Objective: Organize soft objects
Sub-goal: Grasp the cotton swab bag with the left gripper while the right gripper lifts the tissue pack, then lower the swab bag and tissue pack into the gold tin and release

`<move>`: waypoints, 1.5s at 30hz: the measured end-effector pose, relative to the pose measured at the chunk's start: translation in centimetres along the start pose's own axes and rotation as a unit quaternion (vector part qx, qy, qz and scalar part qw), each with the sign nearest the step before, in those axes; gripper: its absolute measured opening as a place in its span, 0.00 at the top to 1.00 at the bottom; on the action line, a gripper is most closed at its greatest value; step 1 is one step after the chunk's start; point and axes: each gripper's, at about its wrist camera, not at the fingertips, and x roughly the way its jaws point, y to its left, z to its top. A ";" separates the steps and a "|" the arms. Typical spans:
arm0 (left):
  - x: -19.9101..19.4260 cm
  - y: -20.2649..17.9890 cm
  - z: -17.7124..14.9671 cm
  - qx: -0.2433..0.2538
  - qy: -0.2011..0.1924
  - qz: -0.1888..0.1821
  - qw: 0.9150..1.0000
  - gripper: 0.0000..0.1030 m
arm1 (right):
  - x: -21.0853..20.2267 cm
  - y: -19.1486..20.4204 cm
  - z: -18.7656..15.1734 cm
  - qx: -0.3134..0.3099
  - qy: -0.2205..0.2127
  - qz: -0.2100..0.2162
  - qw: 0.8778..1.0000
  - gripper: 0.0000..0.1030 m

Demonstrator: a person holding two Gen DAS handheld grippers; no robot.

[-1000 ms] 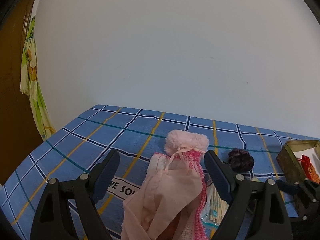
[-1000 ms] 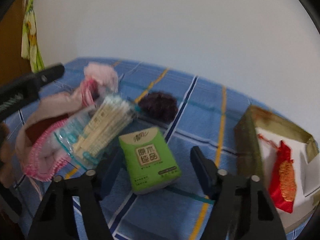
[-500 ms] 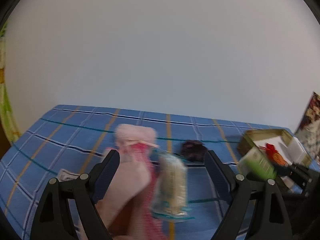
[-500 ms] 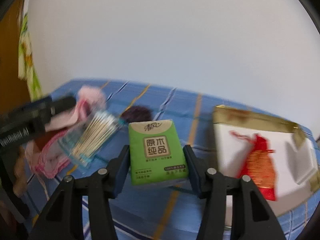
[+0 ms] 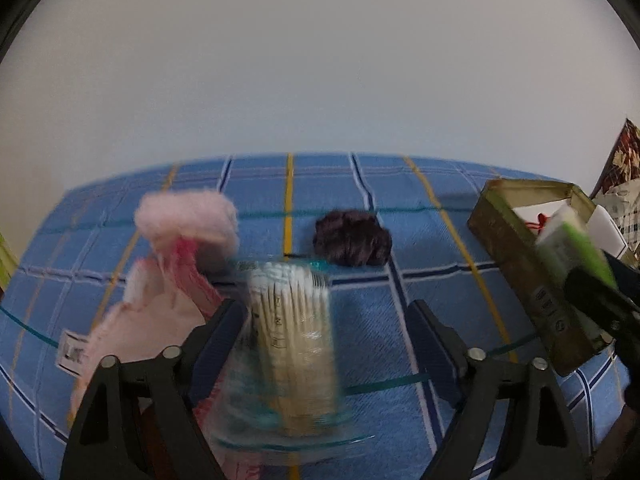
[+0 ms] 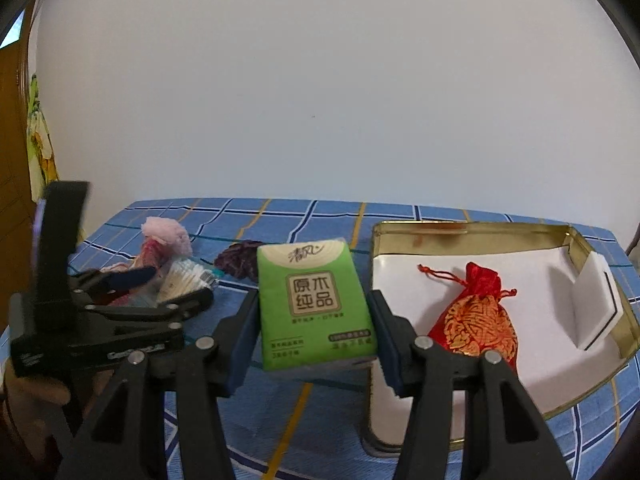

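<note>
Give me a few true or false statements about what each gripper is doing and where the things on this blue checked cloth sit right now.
1. The right gripper clamps the green tissue pack. True.
2. The red and gold drawstring pouch lies on the blue checked cloth. False: it lies inside the gold tin box.
3. The left gripper is shut on the bag of cotton swabs. False: its jaws stand open around it.
4. The dark purple scrunchie lies on the cloth. True.

Left wrist: low, close over cotton swab bag (image 5: pixel 292 332), facing wall.
Right wrist: higher, facing gold tin (image 6: pixel 472 229).
Shared: blue checked cloth (image 5: pixel 400 184).
</note>
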 end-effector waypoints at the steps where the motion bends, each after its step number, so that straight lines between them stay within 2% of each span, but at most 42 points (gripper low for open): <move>1: 0.4 0.4 0.0 -0.008 0.011 -0.001 1.000 0.27 | 0.0 0.1 0.0 -0.002 0.000 -0.001 1.000 0.48; 6: 1.1 1.3 -0.6 -0.020 0.040 -0.001 0.999 0.28 | -0.1 0.0 0.0 0.000 -0.001 0.002 1.000 0.48; 11: 1.6 -0.6 -1.1 0.017 0.050 0.027 0.998 0.28 | -0.1 0.1 -0.1 0.002 0.002 0.004 1.000 0.48; 12: 1.7 -0.6 -1.0 0.015 0.049 0.026 0.998 0.31 | -0.1 0.1 0.0 0.002 0.001 0.003 1.000 0.48; 13: 1.6 -0.7 -1.1 0.014 0.047 0.033 0.998 0.40 | -0.2 0.1 0.0 0.002 -0.002 0.001 1.000 0.48; 16: 1.2 0.0 -1.2 -0.005 0.038 0.030 0.999 0.54 | -0.5 0.1 0.0 0.002 -0.014 -0.008 1.000 0.48; 20: 0.3 1.1 -1.4 -0.043 0.023 -0.001 0.999 0.61 | -0.6 0.0 -0.1 0.007 -0.016 -0.003 1.000 0.48; 23: -1.0 1.1 -1.7 -0.049 0.003 0.005 0.999 0.61 | -0.8 -0.1 -0.1 0.010 -0.021 0.004 1.000 0.48; 26: -3.1 1.1 -2.2 -0.057 -0.030 -0.008 0.998 0.61 | -1.4 -0.1 0.0 0.011 -0.036 0.004 0.999 0.48; 30: -6.3 0.4 -2.2 -0.062 -0.108 -0.016 0.992 0.61 | -2.4 -0.5 0.2 0.019 -0.062 0.008 0.998 0.48; 33: -7.7 0.0 -2.4 -0.068 -0.141 -0.020 0.987 0.61 | -3.3 -0.6 0.3 0.020 -0.085 0.009 0.996 0.48; 37: -8.2 -1.0 -2.4 -0.068 -0.169 -0.012 0.983 0.61 | -4.1 -0.3 0.3 0.009 -0.103 -0.002 0.995 0.48; 42: -9.1 -2.2 -2.9 -0.072 -0.177 -0.001 0.982 0.61 | -4.9 0.1 0.3 -0.021 -0.131 -0.037 0.991 0.48; 45: -9.3 -3.6 -2.9 -0.065 -0.184 -0.008 0.981 0.61 | -5.7 -0.3 0.2 -0.027 -0.148 -0.052 0.987 0.48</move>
